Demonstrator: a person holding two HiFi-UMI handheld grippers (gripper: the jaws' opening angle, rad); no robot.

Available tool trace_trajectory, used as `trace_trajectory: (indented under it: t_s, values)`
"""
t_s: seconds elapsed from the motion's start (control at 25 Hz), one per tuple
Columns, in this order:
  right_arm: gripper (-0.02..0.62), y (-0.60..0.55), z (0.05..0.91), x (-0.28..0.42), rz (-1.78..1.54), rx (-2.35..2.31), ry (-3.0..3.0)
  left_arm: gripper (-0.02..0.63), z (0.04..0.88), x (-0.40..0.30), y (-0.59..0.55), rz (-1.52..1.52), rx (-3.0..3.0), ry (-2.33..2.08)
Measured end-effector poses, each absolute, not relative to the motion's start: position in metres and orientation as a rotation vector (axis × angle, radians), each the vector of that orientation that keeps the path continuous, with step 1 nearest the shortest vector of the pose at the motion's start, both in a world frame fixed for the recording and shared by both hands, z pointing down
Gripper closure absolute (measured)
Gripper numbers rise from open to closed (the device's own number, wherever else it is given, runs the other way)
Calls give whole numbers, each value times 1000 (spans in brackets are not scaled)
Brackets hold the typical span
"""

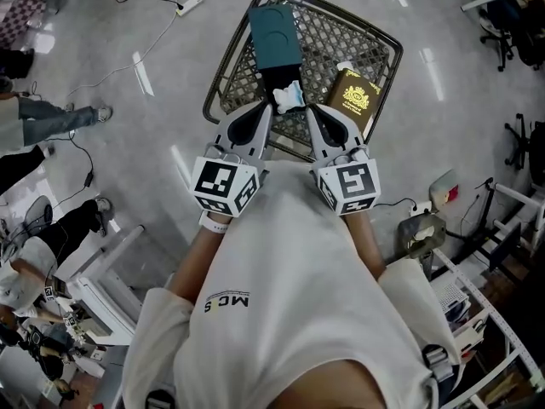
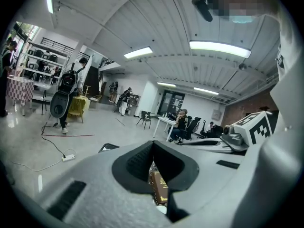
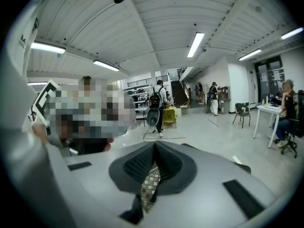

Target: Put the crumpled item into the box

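Observation:
A crumpled white and pale blue item (image 1: 290, 96) lies in a wire mesh basket (image 1: 387, 45) on the floor. In the same basket rest a dark teal flat box (image 1: 275, 34) and a brown booklet with a gold crest (image 1: 353, 99). My left gripper (image 1: 266, 106) hangs shut just left of the crumpled item, holding nothing. My right gripper (image 1: 310, 112) is shut just right of it, over the mesh. In the left gripper view the jaws of the left gripper (image 2: 153, 144) meet, with the booklet (image 2: 158, 188) below them. The right gripper (image 3: 154, 144) shows only mesh (image 3: 150, 185) under its shut jaws.
A power strip (image 1: 190, 5) and cables lie on the grey floor to the far left of the basket. People's legs (image 1: 51, 119) and a white frame (image 1: 102, 262) are at left. Office chairs (image 1: 511, 24) and a metal rack (image 1: 490, 313) stand at right.

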State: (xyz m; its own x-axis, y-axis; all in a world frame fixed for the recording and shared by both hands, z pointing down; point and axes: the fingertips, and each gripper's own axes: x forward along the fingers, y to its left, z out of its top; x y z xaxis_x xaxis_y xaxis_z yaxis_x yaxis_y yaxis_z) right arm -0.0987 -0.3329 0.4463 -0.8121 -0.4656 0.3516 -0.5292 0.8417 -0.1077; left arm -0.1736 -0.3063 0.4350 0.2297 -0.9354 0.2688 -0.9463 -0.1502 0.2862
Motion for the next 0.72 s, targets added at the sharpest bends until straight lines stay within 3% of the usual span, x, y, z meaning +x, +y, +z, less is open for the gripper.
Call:
trace_trajectory:
  t_s: [0.72]
  values:
    - [580,-336,445,-96,312,750,-2718,581,437,-167,-301,60,2116,-1725]
